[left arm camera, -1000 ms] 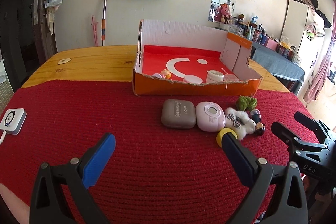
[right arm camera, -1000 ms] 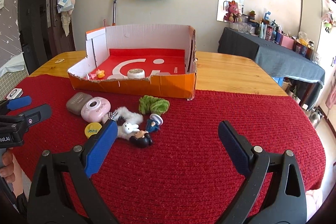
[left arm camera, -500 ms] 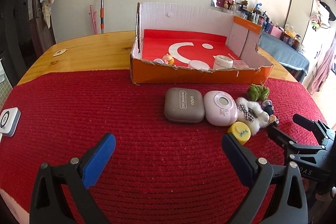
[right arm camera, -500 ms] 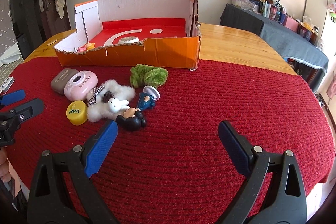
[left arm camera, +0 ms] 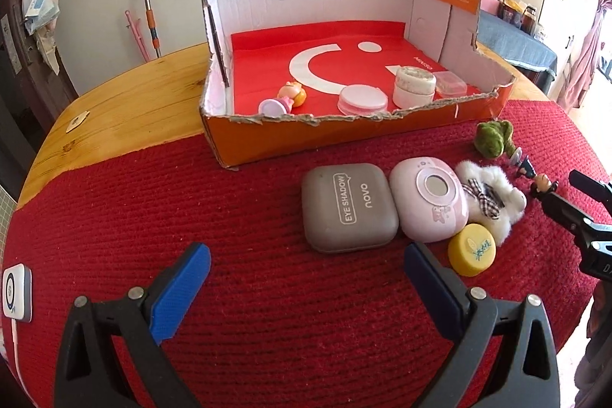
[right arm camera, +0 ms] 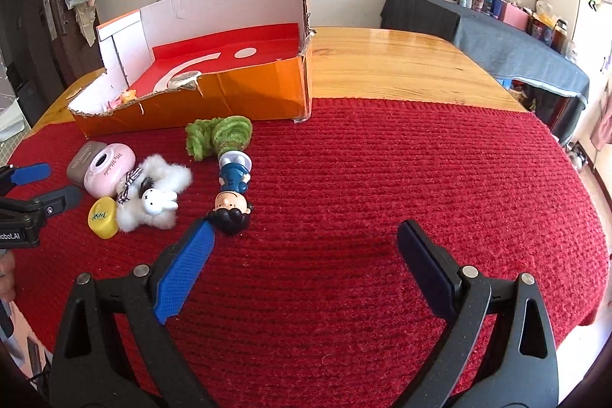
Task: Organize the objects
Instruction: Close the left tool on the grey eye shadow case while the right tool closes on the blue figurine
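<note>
An orange cardboard box [left arm camera: 344,136] with a red floor holds small jars and toys. In front of it on the red mat lie a grey eye-shadow case [left arm camera: 348,207], a pink round case [left arm camera: 430,203], a yellow cap [left arm camera: 472,249], a white fluffy rabbit toy [right arm camera: 153,194], a green plush [right arm camera: 218,136] and a boy figurine [right arm camera: 231,194]. My left gripper [left arm camera: 306,266] is open and empty just short of the grey case. My right gripper [right arm camera: 306,239] is open and empty, its left finger [right arm camera: 187,266] beside the figurine's head.
A white square device [left arm camera: 15,287] lies at the mat's left edge. The wooden table [right arm camera: 382,60] extends behind the mat. A dark cloth-covered side table [right arm camera: 497,37] with bottles stands at the right. Bags hang on the wall.
Both grippers have moved forward and down toward the objects. The grey case and the figurine now appear much closer. Both stay open.
</note>
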Demonstrator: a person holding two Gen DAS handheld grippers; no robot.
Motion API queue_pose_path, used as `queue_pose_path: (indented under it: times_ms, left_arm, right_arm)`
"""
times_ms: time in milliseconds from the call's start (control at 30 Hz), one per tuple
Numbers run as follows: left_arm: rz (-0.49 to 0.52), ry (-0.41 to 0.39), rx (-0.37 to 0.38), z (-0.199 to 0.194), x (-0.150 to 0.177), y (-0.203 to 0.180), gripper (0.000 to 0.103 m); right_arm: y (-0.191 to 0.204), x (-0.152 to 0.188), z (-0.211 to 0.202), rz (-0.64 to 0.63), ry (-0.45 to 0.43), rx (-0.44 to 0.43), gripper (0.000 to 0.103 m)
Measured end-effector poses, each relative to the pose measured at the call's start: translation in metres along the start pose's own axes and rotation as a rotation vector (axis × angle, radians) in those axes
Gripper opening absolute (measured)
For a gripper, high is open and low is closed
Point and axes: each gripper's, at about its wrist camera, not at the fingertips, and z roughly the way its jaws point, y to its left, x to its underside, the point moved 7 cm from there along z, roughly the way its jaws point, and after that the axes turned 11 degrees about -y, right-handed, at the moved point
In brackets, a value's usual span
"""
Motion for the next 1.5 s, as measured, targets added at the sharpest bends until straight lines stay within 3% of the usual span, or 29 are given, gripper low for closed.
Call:
queue_pose_path:
  times_ms: [367,633,833,900,1100,1233,1300,1367,1500]
  left_arm:
    - [-0.021,0.000,-0.025,0.006,-0.001,0.021,0.103]
    - [0.035,-0.016,0.011,0.007,-0.008,0.008,0.103]
    - [0.033,-0.009,0.028,0.017,-0.016,0.005,0.096]
    - [0.013,-0.006,0.051,0.021,-0.017,0.005,0.093]
    - [-0.023,-0.031,0.106,0.023,-0.022,0.002,0.083]
    - [-0.004,-0.047,0.147,0.019,-0.023,-0.007,0.062]
    - [0.001,-0.055,0.166,0.017,-0.022,-0.011,0.052]
    - [-0.016,-0.065,0.193,0.014,-0.021,-0.012,0.052]
    - [-0.052,-0.083,0.196,0.007,-0.020,-0.008,0.052]
  right_arm:
    - [0.011,0.000,0.004,-0.030,0.010,-0.022,0.098]
    - [0.022,-0.004,0.010,-0.068,0.015,-0.052,0.098]
    - [0.028,-0.009,0.018,-0.074,0.028,-0.057,0.094]
    - [0.029,-0.009,0.021,-0.068,0.035,-0.064,0.083]
    - [0.039,-0.009,0.024,-0.093,0.024,-0.092,0.067]
    - [0.045,-0.009,0.023,-0.099,0.014,-0.131,0.052]
    - [0.046,-0.009,0.022,-0.097,0.007,-0.149,0.036]
    - [0.047,-0.008,0.020,-0.091,-0.002,-0.164,0.023]
    - [0.047,-0.007,0.015,-0.078,-0.017,-0.188,0.023]
